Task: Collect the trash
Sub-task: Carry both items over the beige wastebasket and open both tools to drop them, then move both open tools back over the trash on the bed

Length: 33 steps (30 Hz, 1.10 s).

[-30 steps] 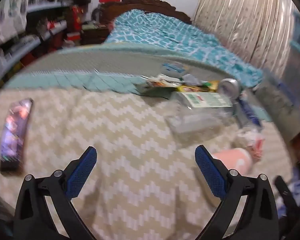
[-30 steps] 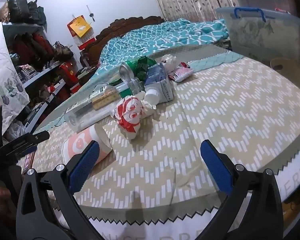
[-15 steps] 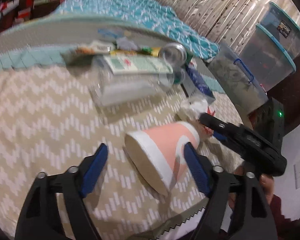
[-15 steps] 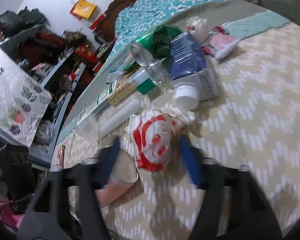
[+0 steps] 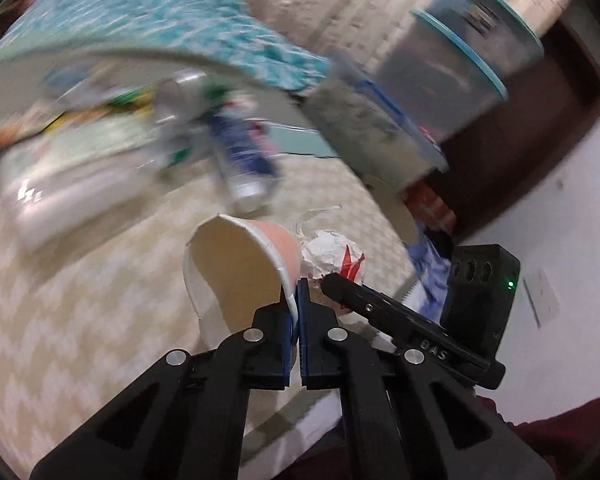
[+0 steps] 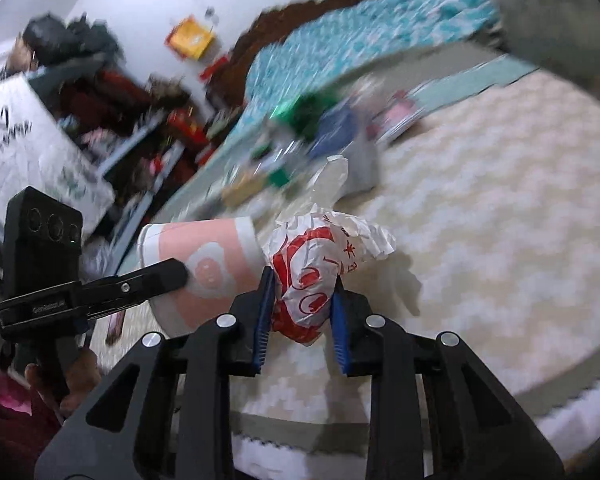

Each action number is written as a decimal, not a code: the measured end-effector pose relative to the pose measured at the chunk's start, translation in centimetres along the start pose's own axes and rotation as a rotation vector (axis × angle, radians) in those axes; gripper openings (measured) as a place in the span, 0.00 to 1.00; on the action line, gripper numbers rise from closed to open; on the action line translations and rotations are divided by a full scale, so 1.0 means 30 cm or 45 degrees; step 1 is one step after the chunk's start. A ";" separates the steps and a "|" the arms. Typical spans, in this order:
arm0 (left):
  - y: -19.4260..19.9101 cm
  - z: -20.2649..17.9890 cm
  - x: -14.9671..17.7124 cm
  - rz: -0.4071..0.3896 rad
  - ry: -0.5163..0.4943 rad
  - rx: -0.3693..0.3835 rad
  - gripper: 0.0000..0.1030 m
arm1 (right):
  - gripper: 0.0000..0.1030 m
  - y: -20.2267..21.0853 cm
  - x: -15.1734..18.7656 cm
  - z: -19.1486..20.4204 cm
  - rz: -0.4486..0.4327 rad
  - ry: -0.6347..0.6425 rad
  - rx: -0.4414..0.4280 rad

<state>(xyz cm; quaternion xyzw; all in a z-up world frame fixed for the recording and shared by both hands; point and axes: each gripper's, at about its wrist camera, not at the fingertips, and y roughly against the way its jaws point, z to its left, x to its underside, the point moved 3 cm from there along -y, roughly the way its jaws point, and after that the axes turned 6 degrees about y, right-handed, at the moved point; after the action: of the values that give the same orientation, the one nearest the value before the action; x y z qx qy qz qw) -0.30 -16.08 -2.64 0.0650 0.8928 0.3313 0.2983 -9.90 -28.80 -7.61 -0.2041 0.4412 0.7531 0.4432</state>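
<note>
item: left gripper [image 5: 298, 296], jaws just closed from wide, pinched flat on the rim wall of the pink paper cup [image 5: 240, 268]. item: right gripper [image 6: 300, 300], jaws just narrowed from wide, clamped on the crumpled red-and-white wrapper [image 6: 320, 264]. both pieces, a moment ago loose on the zigzag cloth [image 6: 480, 220], are now gripped; likely ready to carry off. left view shows the cup's open mouth; right view its printed side, and the blurred remaining pile [image 6: 320, 132] beyond.
</note>
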 end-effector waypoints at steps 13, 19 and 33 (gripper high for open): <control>-0.731 -0.647 -0.286 0.265 -0.535 0.160 0.03 | 0.28 0.439 -0.222 -0.733 -0.347 -0.366 0.508; -1.107 -0.762 -0.345 0.307 -0.521 0.079 0.13 | 0.58 0.460 -0.282 -0.953 -0.309 -0.421 0.643; -0.545 -0.462 -0.286 0.009 -0.363 0.103 0.56 | 0.46 0.357 -0.327 -0.590 -0.335 -0.209 0.354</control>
<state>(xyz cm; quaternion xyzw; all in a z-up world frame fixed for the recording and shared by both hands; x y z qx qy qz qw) 0.04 -39.06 -0.40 0.1266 0.8537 0.2837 0.4180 -15.32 -50.86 -4.91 -0.1349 0.4728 0.6348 0.5961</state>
